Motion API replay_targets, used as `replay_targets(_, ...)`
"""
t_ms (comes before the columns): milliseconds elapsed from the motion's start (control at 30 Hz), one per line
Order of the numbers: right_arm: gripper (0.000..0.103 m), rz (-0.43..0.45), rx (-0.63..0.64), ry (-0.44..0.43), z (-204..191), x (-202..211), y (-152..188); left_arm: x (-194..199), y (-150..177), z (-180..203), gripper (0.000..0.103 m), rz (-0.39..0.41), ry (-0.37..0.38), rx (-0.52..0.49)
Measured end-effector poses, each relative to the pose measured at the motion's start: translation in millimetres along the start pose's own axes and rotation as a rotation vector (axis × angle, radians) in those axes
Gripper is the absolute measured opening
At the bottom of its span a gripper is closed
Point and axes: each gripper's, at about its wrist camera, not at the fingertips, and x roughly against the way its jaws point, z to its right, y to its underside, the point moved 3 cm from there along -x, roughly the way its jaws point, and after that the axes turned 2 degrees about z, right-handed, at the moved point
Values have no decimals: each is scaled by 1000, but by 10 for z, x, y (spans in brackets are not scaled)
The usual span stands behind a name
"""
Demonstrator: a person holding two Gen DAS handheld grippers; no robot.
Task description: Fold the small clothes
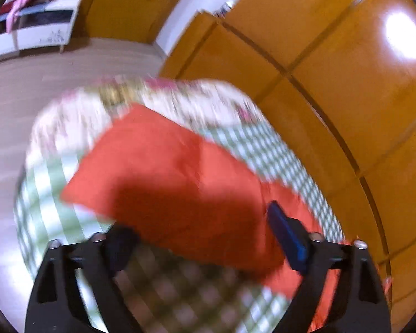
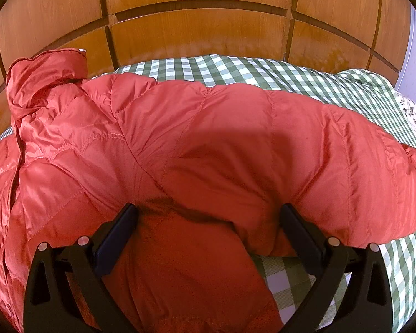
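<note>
Left gripper (image 1: 202, 238) is hanging unclenched in heavy blur, red jacket (image 1: 163, 172) ahead smeared; right gripper (image 2: 208, 222) is straddling jacket folds, released.

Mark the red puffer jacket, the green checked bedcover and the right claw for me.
red puffer jacket (image 2: 208, 138): right wrist view, on its quilted middle.
green checked bedcover (image 2: 263, 72): right wrist view, bare stretch behind the jacket.
right claw (image 2: 208, 219): right wrist view, midway between the fingertips, over jacket fabric.
</note>
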Motion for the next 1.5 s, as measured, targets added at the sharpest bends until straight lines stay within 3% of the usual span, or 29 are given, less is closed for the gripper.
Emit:
replay_targets(67,101,1,1,1,-2,0,1,-14,-137,-130,83,5,-6,59)
replay_targets(167,101,1,2,2,-2,1,2,-93,-36,-205,84,-97,65,119)
replay_targets(200,101,1,4,3,-4,1,2,-114,22,-193,89,-117,91,117)
replay_targets(333,101,1,9,8,-7,-3,1,-196,100,-81,96,-101,65,35)
replay_targets(400,101,1,8,6,-8,-3,2,-273,31,-70,94,-87,61,66)
replay_targets(433,101,1,8,6,-8,-2,2,-300,-22,-61,69,-79,80,95)
replay_targets(467,101,1,8,7,-9,-2,2,-334,-95,-73,51,-87,84,106)
replay_targets(500,101,1,9,7,-9,-2,4,-367,-138,-71,19,-97,58,107)
replay_targets(533,101,1,9,7,-8,-3,5,-391,-235,-99,9,-86,21,109)
replay_targets(600,101,1,9,6,-6,-3,6,-329,-413,-107,5,-36,-26,113)
replay_targets(700,101,2,11,8,-14,-6,9,-242,-547,-157,5,-13,-29,123)
replay_targets(800,101,1,10,7,-16,-9,12,-222,-495,-99,5,-12,-67,53)
replay_targets(1000,101,2,10,7,-18,-10,10,86,-420,193,5,103,47,46)
replay_targets(1133,101,2,10,8,-16,-9,10,410,-402,721,5,173,139,-40)
replay_targets(1267,101,2,10,8,-16,-9,8,691,-181,1333,5,201,256,-174)
replay_targets(1500,101,2,8,6,-18,-9,5,869,674,2408,5,92,436,-456)
